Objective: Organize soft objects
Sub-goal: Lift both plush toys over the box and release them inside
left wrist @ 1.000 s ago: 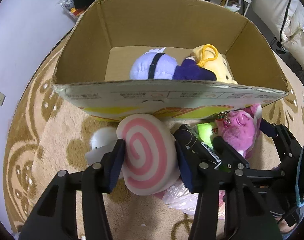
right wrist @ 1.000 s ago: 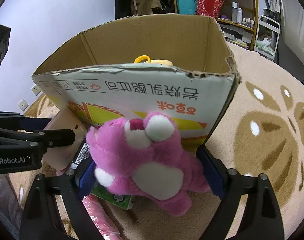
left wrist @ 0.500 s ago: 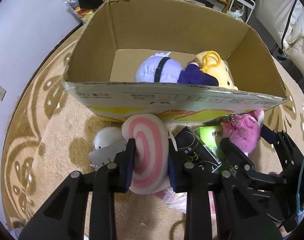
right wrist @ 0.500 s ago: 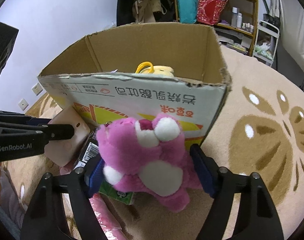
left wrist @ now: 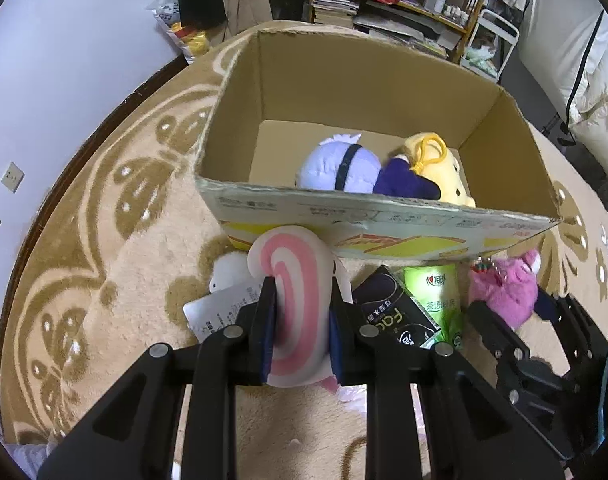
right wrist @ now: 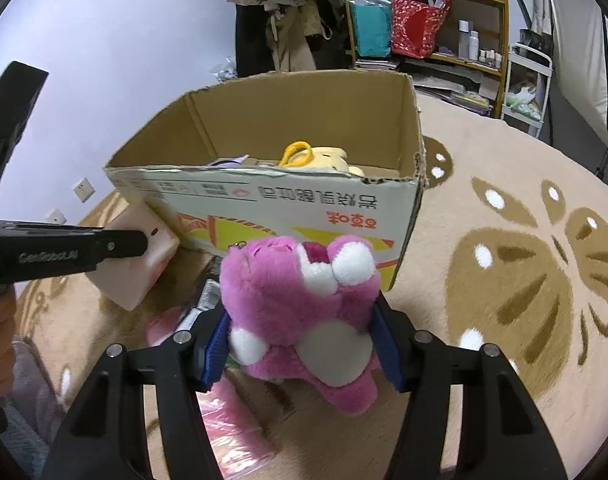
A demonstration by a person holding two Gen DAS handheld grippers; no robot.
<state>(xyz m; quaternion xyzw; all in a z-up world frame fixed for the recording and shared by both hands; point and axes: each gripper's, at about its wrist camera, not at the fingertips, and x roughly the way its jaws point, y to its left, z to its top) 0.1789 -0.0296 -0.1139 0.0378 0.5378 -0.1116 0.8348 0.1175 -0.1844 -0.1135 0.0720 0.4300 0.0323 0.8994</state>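
The open box (left wrist: 384,224) is sitting on the rug (left wrist: 103,240), holding a lilac doll (left wrist: 336,164) and a yellow plush (left wrist: 444,168). Just near it, the left gripper (left wrist: 299,320) is pinching a swirl cushion (left wrist: 295,280), while the right gripper (right wrist: 299,340) is squeezing a pink bear (right wrist: 304,292).

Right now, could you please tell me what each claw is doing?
Left claw: closed on the pink swirl plush.
Right claw: closed on the pink bear plush.
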